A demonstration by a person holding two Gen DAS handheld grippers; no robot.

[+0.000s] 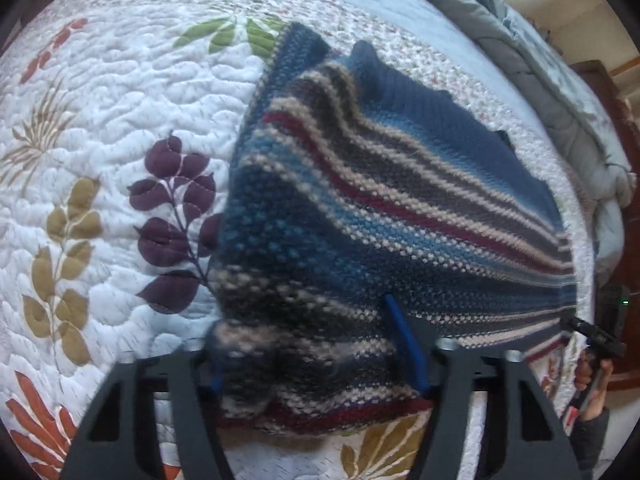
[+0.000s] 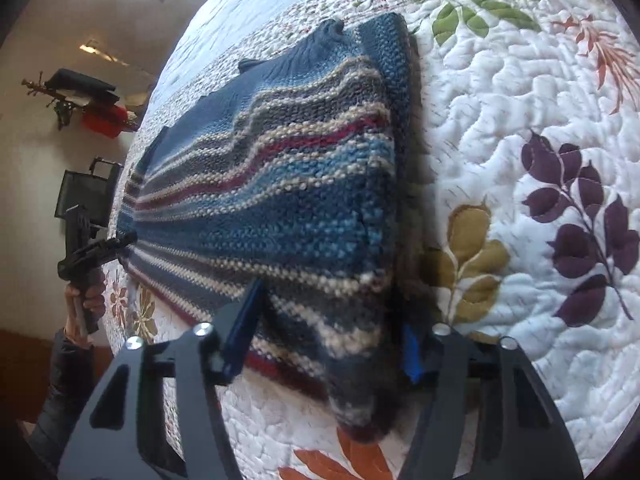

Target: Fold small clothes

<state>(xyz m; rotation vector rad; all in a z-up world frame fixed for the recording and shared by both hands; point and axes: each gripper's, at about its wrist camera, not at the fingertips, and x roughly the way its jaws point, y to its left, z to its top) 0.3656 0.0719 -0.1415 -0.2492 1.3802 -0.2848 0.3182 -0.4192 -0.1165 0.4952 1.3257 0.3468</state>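
Note:
A striped knit sweater (image 1: pixel 360 184) in blue, grey, cream and dark red lies folded on the leaf-print quilt (image 1: pixel 100 120). Its near left corner bunches up, blurred, between the jaws of my left gripper (image 1: pixel 304 320), which stands open with one blue pad (image 1: pixel 404 344) resting on the knit. In the right wrist view the sweater (image 2: pixel 280 184) has its folded edge on the right. My right gripper (image 2: pixel 332 308) stands open astride that near corner, one blue pad (image 2: pixel 244 320) lying on the cloth. Each view shows the other gripper (image 1: pixel 596 336) (image 2: pixel 100 248) at the sweater's far corner.
A grey comforter (image 1: pixel 520 60) is piled along the far side of the bed. The quilt (image 2: pixel 520 100) spreads wide beside the sweater. A person's hand (image 2: pixel 86 300) holds the left gripper's handle. Beyond the bed stand a wall rack (image 2: pixel 80 96) and a dark chair (image 2: pixel 86 196).

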